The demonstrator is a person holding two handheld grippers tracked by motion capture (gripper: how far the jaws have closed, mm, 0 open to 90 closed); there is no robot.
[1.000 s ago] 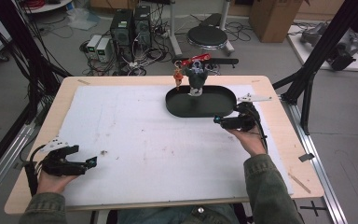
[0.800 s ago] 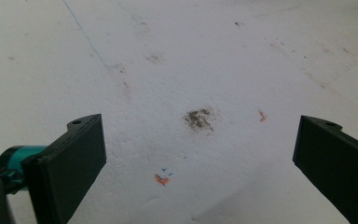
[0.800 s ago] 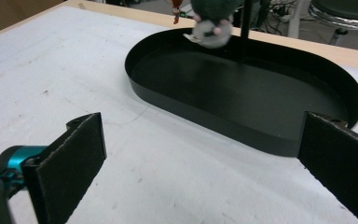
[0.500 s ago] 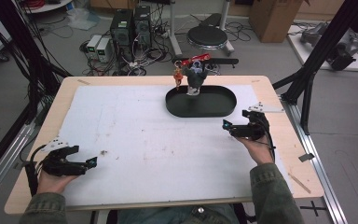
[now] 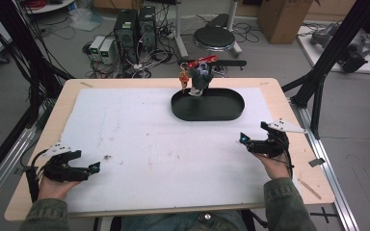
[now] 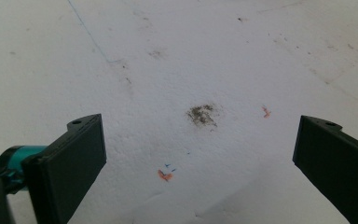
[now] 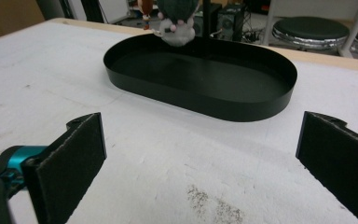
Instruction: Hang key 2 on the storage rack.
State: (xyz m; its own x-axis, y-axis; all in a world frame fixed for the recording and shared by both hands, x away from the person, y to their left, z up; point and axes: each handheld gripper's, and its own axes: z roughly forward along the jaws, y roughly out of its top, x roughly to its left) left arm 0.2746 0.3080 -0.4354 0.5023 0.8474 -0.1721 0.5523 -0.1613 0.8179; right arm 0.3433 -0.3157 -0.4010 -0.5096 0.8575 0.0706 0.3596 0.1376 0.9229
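Both grippers rest wide open on the white sheet (image 5: 139, 139) that covers the wooden table (image 5: 270, 84), each held in one of the person's hands. Compared with a second ago, the right gripper (image 5: 244, 139) has drawn back from the black oval tray (image 5: 231, 111) toward the person's edge of the table, and now sits near that edge, well apart from the tray and to its right. The left gripper (image 5: 94, 168) has kept its place, far to the left of the tray and near the front edge.

The tray is the largest item on the sheet. It is a shallow, dark, straight-walled oval, with its long axis running left to right across the table, lying toward the far edge. Its floor looks bare. In the right gripper view the tray (image 7: 279, 93) lies ahead of the two spread black jaws, its long side facing them.

At the tray's far left rim stands a small grey plush toy (image 5: 201, 79), with a red object (image 5: 204, 60) just behind it and a small orange figure (image 5: 183, 77) just beside it.

In the left gripper view the spread jaws frame bare sheet with a small brown smudge (image 6: 203, 114) and tiny orange marks (image 6: 164, 175).
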